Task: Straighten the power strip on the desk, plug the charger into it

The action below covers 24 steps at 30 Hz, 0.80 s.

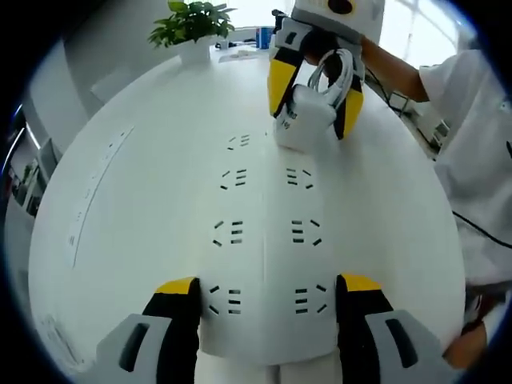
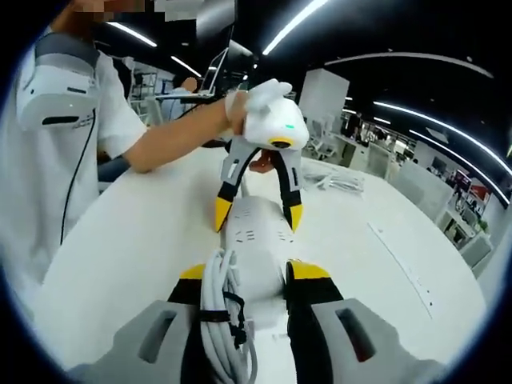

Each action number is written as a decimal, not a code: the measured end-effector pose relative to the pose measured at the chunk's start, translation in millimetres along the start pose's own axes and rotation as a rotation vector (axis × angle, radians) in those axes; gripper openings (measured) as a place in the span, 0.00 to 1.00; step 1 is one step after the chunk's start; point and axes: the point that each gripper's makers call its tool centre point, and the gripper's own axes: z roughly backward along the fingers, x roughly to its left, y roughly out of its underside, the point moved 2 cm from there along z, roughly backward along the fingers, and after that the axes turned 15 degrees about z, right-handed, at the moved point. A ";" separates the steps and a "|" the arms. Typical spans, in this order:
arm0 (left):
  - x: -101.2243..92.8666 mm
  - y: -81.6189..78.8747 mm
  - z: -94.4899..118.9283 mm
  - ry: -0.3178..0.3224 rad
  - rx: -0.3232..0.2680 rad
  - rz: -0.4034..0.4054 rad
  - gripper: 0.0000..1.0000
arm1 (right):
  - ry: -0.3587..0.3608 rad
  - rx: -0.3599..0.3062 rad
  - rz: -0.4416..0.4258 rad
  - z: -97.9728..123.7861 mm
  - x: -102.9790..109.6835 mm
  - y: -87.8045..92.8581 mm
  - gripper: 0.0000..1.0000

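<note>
A white power strip [image 1: 264, 200] with several sockets lies lengthwise on the white table. My left gripper [image 1: 268, 288] is shut on its near end, one yellow-tipped jaw against each side. At the strip's far end my right gripper [image 1: 316, 96] holds a white charger [image 1: 302, 118] with a coiled white cable [image 1: 336, 70] just over the last sockets. In the right gripper view the charger [image 2: 258, 276] and its bundled cable [image 2: 224, 320] sit between the jaws of my right gripper [image 2: 250, 272]. Beyond them, my left gripper [image 2: 256, 212] clamps the power strip [image 2: 252, 228], held by a person's hand [image 2: 240, 104].
The round white table [image 1: 144, 160] has a flush narrow panel [image 1: 94, 188] set into it, also seen as a long panel [image 2: 400, 260]. A potted plant [image 1: 192, 24] stands at the far edge. Loose white cables [image 2: 336, 180] lie further off. A person in white [image 2: 88, 136] stands close by.
</note>
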 end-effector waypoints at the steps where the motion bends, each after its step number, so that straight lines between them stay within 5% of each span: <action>1: -0.4 -0.2 -0.2 0.001 0.000 -0.002 0.70 | 0.003 0.003 -0.003 0.3 1.0 -0.6 0.28; 19: -5.4 -1.1 -1.6 0.012 0.001 -0.026 0.70 | 0.052 0.024 0.003 2.6 10.7 -4.1 0.31; 21: -5.5 -1.1 -1.6 0.013 0.001 -0.025 0.70 | 0.078 0.079 -0.079 4.5 7.6 4.3 0.41; 24: -5.4 -1.1 -1.6 0.014 -0.002 -0.026 0.70 | 0.099 0.113 -0.077 8.3 6.2 8.0 0.53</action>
